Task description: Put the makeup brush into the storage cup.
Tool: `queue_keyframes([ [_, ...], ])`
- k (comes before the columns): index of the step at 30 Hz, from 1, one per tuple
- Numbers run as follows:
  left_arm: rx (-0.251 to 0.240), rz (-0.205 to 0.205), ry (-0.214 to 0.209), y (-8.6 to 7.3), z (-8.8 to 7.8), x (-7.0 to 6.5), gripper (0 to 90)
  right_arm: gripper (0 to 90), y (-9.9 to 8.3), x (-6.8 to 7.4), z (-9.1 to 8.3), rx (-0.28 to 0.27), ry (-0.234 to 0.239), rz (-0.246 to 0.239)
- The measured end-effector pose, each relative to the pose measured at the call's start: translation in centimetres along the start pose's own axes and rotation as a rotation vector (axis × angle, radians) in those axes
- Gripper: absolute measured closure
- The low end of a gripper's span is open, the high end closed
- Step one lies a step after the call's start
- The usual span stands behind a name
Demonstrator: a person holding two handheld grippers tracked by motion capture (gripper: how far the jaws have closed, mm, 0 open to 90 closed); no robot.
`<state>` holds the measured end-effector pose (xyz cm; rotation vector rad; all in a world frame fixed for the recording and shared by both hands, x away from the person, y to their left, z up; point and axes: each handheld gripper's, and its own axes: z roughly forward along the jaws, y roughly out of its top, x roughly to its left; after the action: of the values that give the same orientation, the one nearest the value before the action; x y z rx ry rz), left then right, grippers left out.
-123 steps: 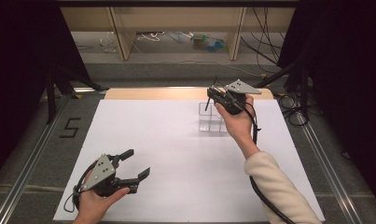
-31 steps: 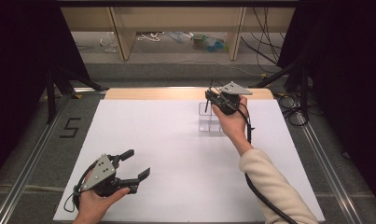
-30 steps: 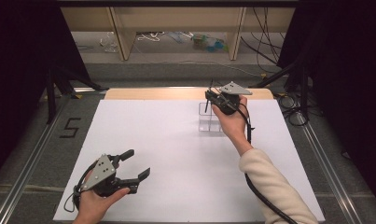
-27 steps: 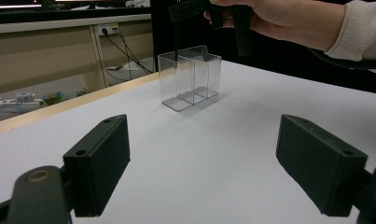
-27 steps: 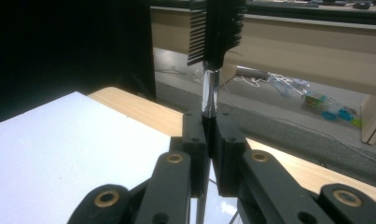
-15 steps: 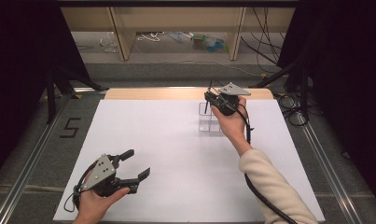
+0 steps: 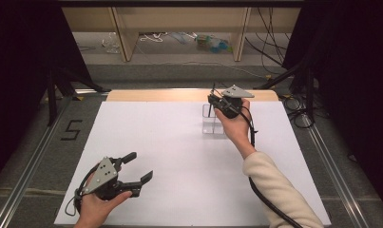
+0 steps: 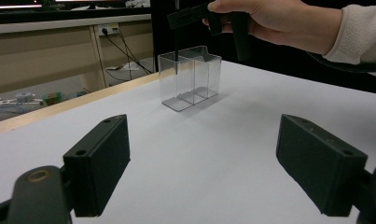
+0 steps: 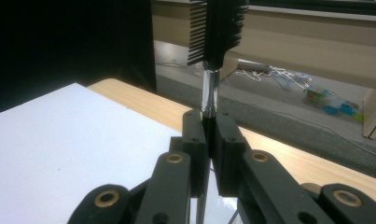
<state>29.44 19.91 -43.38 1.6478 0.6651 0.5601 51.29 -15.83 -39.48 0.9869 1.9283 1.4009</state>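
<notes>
- High view: the right claw [image 7: 216,100] is at the far side of the desk [image 7: 179,142], directly above a clear container [image 7: 213,119] that stands on the white surface. Its jaws are closed on a thin dark comb [image 7: 213,92], whose stem runs down from the claw toward the container's far-left compartment.
- High view: the left claw [image 7: 138,166] rests low at the near left of the desk, its jaws spread wide with nothing between them. The container is well apart from it, ahead and to its right.
- Left gripper view: both jaws stand far apart and hold nothing; bare white desk lies between them. Ahead of the claw stands the clear container [image 8: 190,77], divided into compartments. Above it the right claw [image 8: 185,16] holds the comb's thin dark stem [image 8: 176,46] upright; the stem reaches down to the leftmost compartment as seen here. Whether its tip touches the bottom cannot be told.
- Right gripper view: the jaws are pressed together on a shiny narrow stem [image 9: 209,95]. The comb [image 9: 217,30], black and fine-toothed, rises straight above the claw's tips. Desk surface lies left of the claw.
</notes>
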Motion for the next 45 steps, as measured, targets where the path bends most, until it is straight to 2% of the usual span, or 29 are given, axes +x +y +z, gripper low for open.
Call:
queue_keyframes([
  [5,0.006,0.000,0.004,0.02,-0.04,-0.01,17.3,85.3,-0.06,0.01,0.05,0.005,0.006,0.003],
  [6,0.005,0.001,0.003,0.02,-0.04,-0.01,17.3,85.3,-0.08,0.11,0.04,0.016,0.013,0.018],
  [8,0.006,0.000,0.004,0.02,-0.04,-0.01,17.4,85.3,-0.11,0.00,0.11,0.005,0.008,0.001],
  [23,0.001,0.002,-0.001,0.00,-0.01,0.01,17.4,85.3,-0.44,0.15,0.28,0.029,0.014,0.012],
  [24,0.001,0.002,0.000,0.00,-0.01,0.01,17.3,85.4,-0.46,0.07,0.34,0.019,0.007,-0.002],
  [26,0.001,-0.001,0.000,-0.01,-0.01,0.00,17.4,85.4,-0.53,0.14,0.44,0.014,0.004,0.001],
  [32,0.001,0.000,0.000,-0.01,-0.01,0.00,17.4,85.3,-0.70,0.22,0.48,0.040,0.011,0.007],
  [33,0.001,0.003,-0.001,0.00,-0.01,0.02,17.4,85.3,-0.74,0.14,0.54,0.033,0.010,-0.005],
  [42,0.001,0.002,0.000,0.00,-0.01,0.01,17.3,85.3,-0.92,0.15,0.71,0.027,0.005,-0.002],
  [45,0.001,0.002,0.000,0.00,-0.02,0.00,17.4,85.4,-0.95,0.12,0.64,0.039,0.007,-0.003],
])
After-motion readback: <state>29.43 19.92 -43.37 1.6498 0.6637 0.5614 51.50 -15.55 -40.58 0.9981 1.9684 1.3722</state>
